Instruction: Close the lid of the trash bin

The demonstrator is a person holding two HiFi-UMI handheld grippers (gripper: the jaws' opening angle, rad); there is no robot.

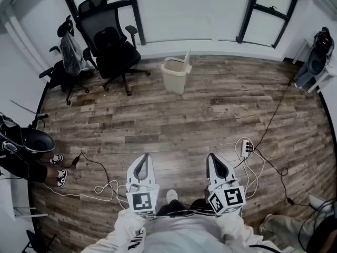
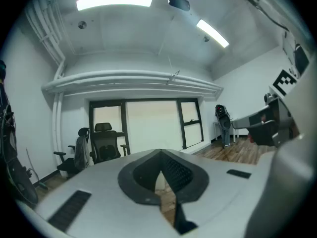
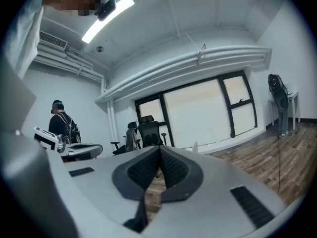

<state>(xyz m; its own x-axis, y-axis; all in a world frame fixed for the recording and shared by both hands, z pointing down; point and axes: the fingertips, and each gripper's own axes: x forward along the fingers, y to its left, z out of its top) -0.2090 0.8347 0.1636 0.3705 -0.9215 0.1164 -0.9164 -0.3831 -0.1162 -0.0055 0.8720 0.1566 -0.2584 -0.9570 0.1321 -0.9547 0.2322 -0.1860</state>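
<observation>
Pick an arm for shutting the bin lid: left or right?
Right, marginally. Left gripper and right gripper are shut, empty, far from the bin; its raised lid stands at the bin's right edge, the right gripper's side.

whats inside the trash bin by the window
The trash bin stands open, its lid raised. The head view shows only the rim and a strip of pale inner wall, with nothing sticking out above it. The near wall covers the bottom, so the contents cannot be told.

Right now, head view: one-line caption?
Left gripper and right gripper shut, empty; trash bin across the wood floor, lid up.
</observation>
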